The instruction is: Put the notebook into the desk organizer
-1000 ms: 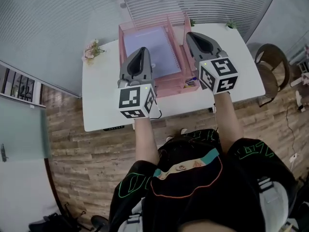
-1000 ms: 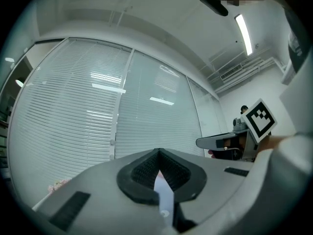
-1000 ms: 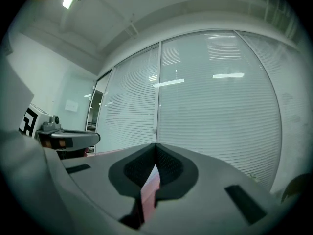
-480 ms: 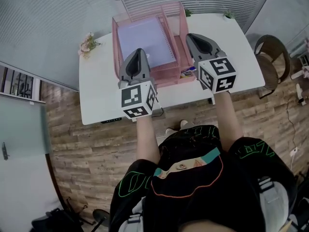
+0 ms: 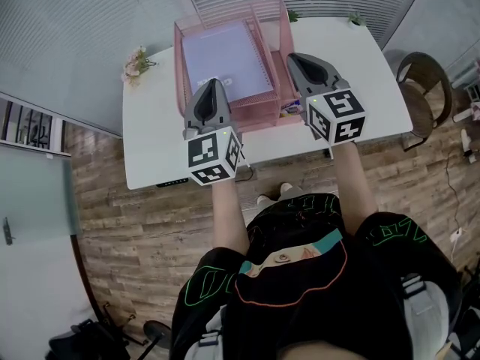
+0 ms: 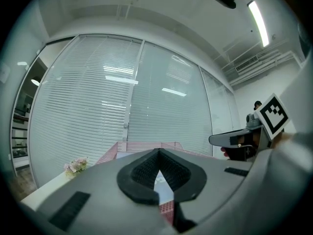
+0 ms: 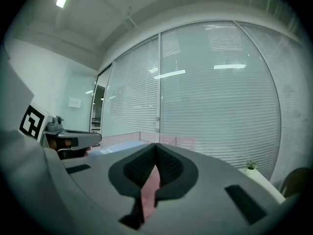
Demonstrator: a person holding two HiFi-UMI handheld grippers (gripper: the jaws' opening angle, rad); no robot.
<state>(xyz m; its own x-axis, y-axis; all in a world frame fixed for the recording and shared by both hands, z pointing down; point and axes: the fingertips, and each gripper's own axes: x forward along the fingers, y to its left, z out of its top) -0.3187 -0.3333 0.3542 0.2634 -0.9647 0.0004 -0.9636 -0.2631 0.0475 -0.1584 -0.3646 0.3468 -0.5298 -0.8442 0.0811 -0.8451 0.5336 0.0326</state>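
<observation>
An office. Ahead of the left gripper [image 5: 212, 87] and right gripper [image 5: 295, 58] runs a glass wall [image 6: 98, 116] hung with slatted blinds [image 7: 220, 111]. Below them is a white desk [image 5: 157, 148] bearing a pink organizer [image 5: 259, 115]. A chair [image 5: 420, 96] stands right of the right gripper, and a strip light [image 6: 258, 23] hangs overhead.

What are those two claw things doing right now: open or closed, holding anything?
Left gripper: closed, holding nothing.
Right gripper: closed, holding nothing.
</observation>
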